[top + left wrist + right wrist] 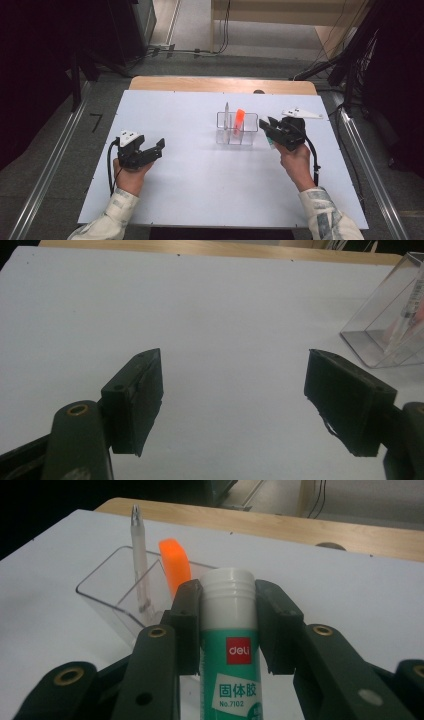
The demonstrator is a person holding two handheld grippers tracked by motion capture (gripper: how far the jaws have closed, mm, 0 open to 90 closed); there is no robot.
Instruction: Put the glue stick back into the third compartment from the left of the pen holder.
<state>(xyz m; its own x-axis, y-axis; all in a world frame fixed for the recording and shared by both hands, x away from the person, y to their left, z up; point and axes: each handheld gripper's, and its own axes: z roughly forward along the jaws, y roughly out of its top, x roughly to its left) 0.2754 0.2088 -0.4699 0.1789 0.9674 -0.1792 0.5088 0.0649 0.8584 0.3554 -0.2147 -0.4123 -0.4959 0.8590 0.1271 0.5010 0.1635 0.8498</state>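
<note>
My right gripper (227, 625) is shut on a green and white glue stick (230, 645), its white cap pointing forward between the jaws. In the high view that gripper (267, 127) hovers just right of a clear plastic organizer (237, 129). The organizer (107, 597) holds a white pen (140, 560) and an orange marker (176, 565), both standing upright. A sliver of the glue stick (270, 142) peeks out under the jaws. My left gripper (150, 148) rests open over the white board at the left, and nothing lies between its black pads (142, 395).
A white board (200, 165) covers the wooden table (222, 84), whose bare wood shows at the far edge. The organizer's corner (390, 325) appears at the right of the left gripper view. Dark equipment and cables lie on the floor beyond the table.
</note>
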